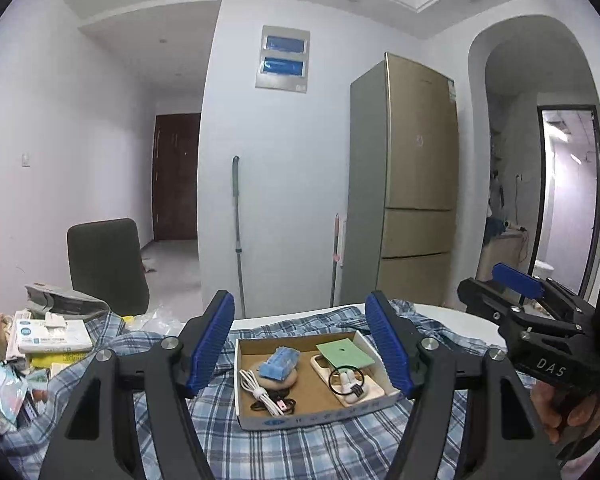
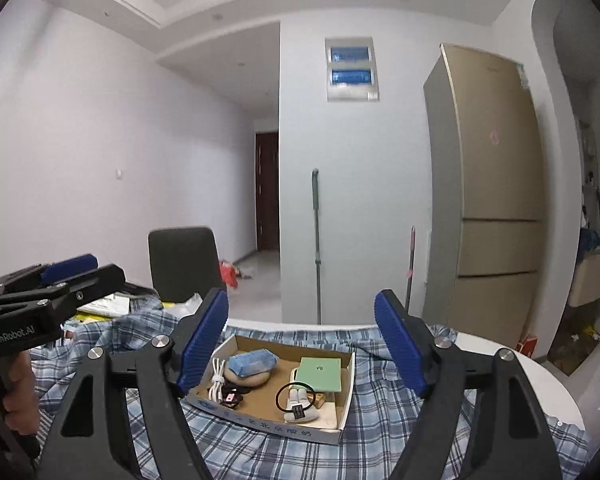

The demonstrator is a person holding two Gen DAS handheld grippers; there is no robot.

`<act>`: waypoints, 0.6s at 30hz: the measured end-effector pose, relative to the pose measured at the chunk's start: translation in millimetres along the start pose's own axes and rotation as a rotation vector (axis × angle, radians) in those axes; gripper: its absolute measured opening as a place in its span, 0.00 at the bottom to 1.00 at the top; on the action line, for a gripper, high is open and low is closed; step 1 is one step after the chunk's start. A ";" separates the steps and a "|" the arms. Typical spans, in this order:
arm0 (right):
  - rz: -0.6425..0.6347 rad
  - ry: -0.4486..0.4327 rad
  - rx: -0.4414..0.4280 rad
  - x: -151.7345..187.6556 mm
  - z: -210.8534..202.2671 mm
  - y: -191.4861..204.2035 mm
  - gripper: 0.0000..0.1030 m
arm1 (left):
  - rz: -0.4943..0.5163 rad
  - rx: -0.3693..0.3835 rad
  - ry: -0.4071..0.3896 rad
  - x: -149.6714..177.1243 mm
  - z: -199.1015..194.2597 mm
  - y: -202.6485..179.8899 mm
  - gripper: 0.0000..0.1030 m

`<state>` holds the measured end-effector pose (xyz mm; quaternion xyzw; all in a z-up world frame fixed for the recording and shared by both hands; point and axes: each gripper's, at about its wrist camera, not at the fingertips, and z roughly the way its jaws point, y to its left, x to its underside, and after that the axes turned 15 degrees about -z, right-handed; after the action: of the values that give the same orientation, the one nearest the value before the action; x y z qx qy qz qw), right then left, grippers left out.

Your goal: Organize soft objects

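A shallow cardboard box (image 1: pixel 284 420) (image 2: pixel 268 428) sits on a blue plaid cloth (image 1: pixel 300 452) (image 2: pixel 284 460). In it lie a blue tissue pack (image 1: pixel 279 362) (image 2: pixel 252 361) on a beige pad (image 1: pixel 288 379) (image 2: pixel 256 380), a white coiled cable (image 1: pixel 258 394) (image 2: pixel 217 376), a green card (image 1: pixel 344 354) (image 2: pixel 324 372), a black hair tie (image 1: pixel 346 380) (image 2: pixel 295 396) and a cream phone case (image 1: pixel 370 394) (image 2: pixel 328 410). My left gripper (image 1: pixel 300 340) is open and empty, just short of the box. My right gripper (image 2: pixel 300 340) is open and empty too; it also shows at the right of the left wrist view (image 1: pixel 520 284).
A pile of packets and papers (image 1: pixel 48 336) lies on the table's left. A dark chair (image 1: pixel 106 264) (image 2: pixel 182 262) stands behind. The white round table edge (image 2: pixel 540 376) shows at right. A mop (image 1: pixel 238 232), fridge (image 1: pixel 412 184) and wall stand beyond.
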<state>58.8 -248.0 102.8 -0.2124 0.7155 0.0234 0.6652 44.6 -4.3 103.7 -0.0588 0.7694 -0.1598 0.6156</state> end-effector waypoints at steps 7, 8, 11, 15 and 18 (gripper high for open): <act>-0.047 -0.037 0.061 24.3 -26.8 14.9 0.77 | 0.032 -0.027 -0.040 33.3 -30.2 7.4 0.68; -0.045 -0.039 0.064 29.2 -29.6 16.2 0.77 | 0.047 -0.034 -0.040 39.9 -32.2 8.3 0.68; -0.041 -0.053 0.059 43.3 -35.7 19.6 0.77 | 0.058 -0.043 -0.047 54.9 -34.6 11.4 0.68; -0.031 -0.037 0.028 58.8 -29.2 23.0 0.77 | 0.058 -0.033 -0.039 74.6 -31.0 17.9 0.68; -0.037 -0.024 0.024 68.3 -24.4 25.1 0.77 | 0.082 -0.041 -0.043 87.8 -25.2 21.6 0.68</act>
<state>25.7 -251.5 33.7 -0.2172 0.7035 0.0051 0.6767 1.9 -4.8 20.2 -0.0429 0.7610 -0.1174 0.6366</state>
